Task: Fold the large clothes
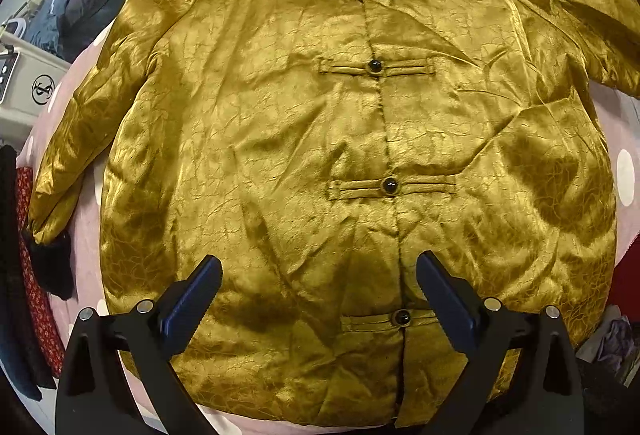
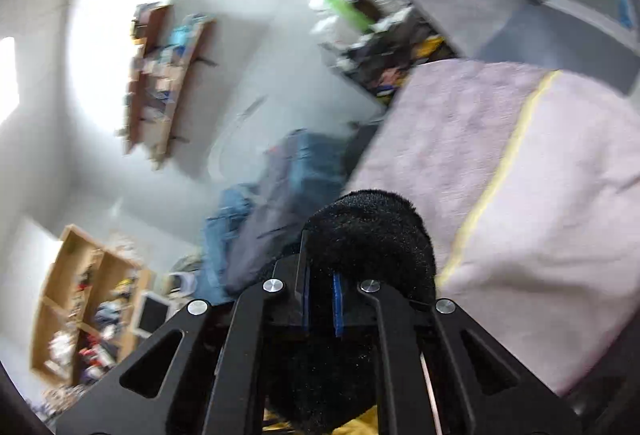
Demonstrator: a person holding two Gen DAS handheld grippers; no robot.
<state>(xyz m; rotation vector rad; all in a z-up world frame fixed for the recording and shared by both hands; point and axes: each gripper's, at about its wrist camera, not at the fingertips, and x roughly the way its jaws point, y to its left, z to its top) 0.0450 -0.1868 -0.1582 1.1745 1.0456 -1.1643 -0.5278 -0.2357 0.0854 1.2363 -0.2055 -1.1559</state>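
Gold jacket (image 1: 320,139) lies face-up and spread flat on the pink bed (image 1: 86,235), front buttoned, collar at the far end, hem nearest the left gripper (image 1: 318,287) — laid out that way so the sleeves can be folded in over the body. Left gripper hangs straight above the lower hem w/ fingers (image 1: 192,299) released and wide apart, touching nothing; prob. waiting to pin or pinch the hem. Right gripper (image 2: 320,305) has its fingers (image 2: 338,305) clenched on the black fuzzy cuff (image 2: 372,235), a bit of gold fabric showing below, and is tilted up toward the room, judging by the view — likely lifting the sleeve end to carry it across the chest. Other sleeve's cuff (image 1: 52,263) sits at the bed's left edge, untouched.
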